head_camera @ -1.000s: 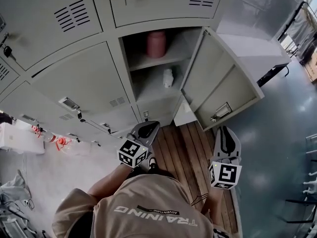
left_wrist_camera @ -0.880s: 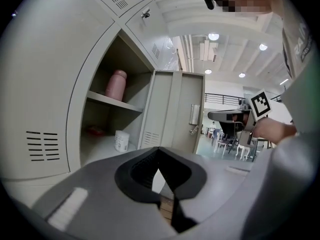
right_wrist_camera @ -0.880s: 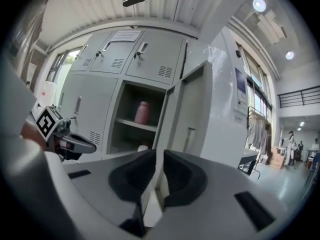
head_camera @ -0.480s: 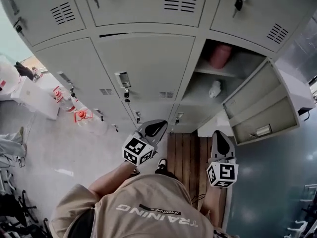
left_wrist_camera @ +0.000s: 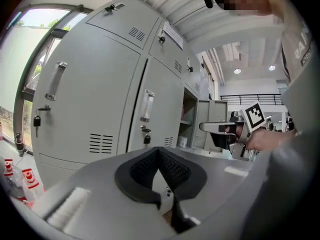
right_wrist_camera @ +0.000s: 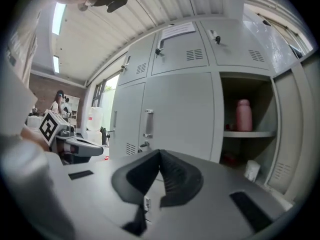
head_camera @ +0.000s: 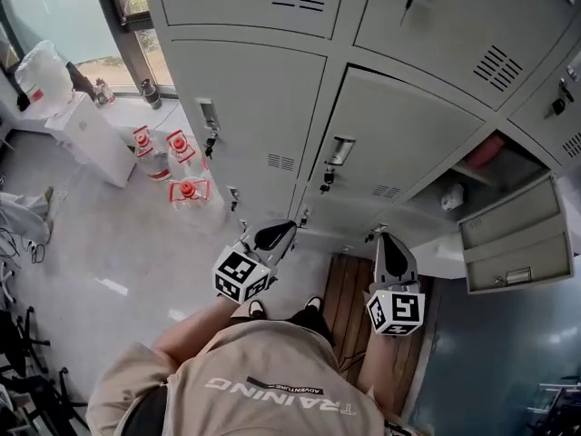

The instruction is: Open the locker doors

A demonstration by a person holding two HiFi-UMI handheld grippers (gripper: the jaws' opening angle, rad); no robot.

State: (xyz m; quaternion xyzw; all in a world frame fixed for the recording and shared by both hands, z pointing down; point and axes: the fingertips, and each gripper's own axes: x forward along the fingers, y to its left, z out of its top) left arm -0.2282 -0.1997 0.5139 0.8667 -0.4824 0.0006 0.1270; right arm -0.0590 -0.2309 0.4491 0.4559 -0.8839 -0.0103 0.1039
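Both the left gripper (head_camera: 274, 235) and the right gripper (head_camera: 388, 249) had jaws pressed together, empty. The closed locker door (head_camera: 404, 130) stood ahead, untouched.

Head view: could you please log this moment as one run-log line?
left hand-held gripper: shut, empty | right hand-held gripper: shut, empty | open locker door: at right | closed locker door: ahead, untouched

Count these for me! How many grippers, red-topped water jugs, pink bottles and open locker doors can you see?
Grippers: 2 (left gripper, right gripper)
Red-topped water jugs: 3
Pink bottle: 1
Open locker door: 1
Total: 7
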